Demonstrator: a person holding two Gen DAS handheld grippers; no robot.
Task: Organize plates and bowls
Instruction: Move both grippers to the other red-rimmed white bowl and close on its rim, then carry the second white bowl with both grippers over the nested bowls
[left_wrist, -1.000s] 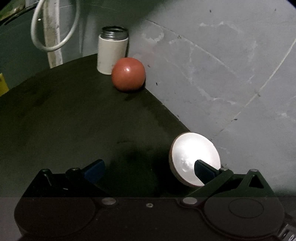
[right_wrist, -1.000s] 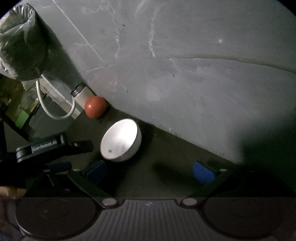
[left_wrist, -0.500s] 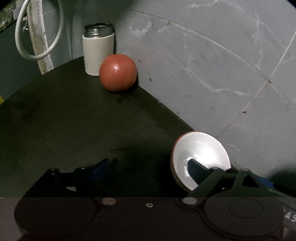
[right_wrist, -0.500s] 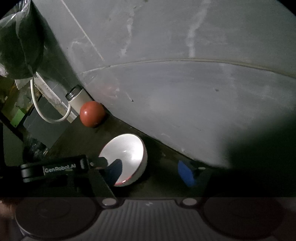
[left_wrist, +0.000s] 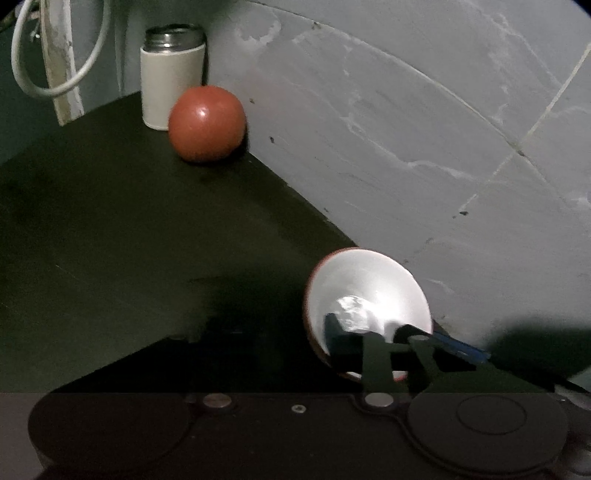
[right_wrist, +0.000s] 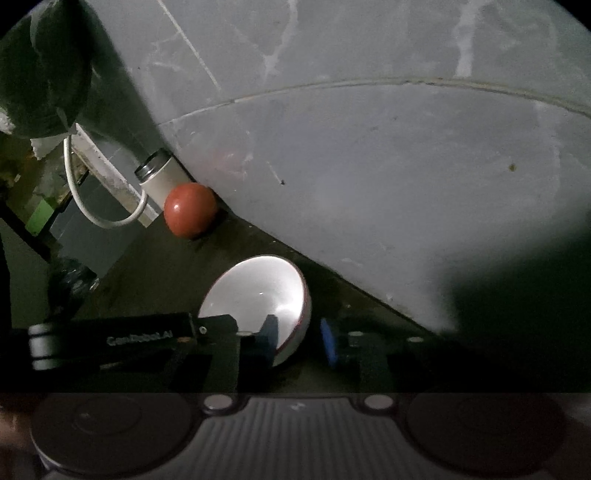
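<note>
A white bowl with a red outer skin (right_wrist: 258, 291) rests tilted on the dark table (left_wrist: 110, 229), close to the grey marbled wall (left_wrist: 406, 129). The right gripper (right_wrist: 299, 341) is closing across the bowl's rim: one blue pad (right_wrist: 269, 332) lies inside the bowl, the other (right_wrist: 328, 345) outside, and contact cannot be confirmed. The left gripper (left_wrist: 369, 332) is also closing at the same bowl (left_wrist: 369, 295); its visible finger reaches into the bowl, and its grip state cannot be determined. An overturned red bowl (left_wrist: 207, 123) sits farther back, just beside a white canister (left_wrist: 171, 77).
</note>
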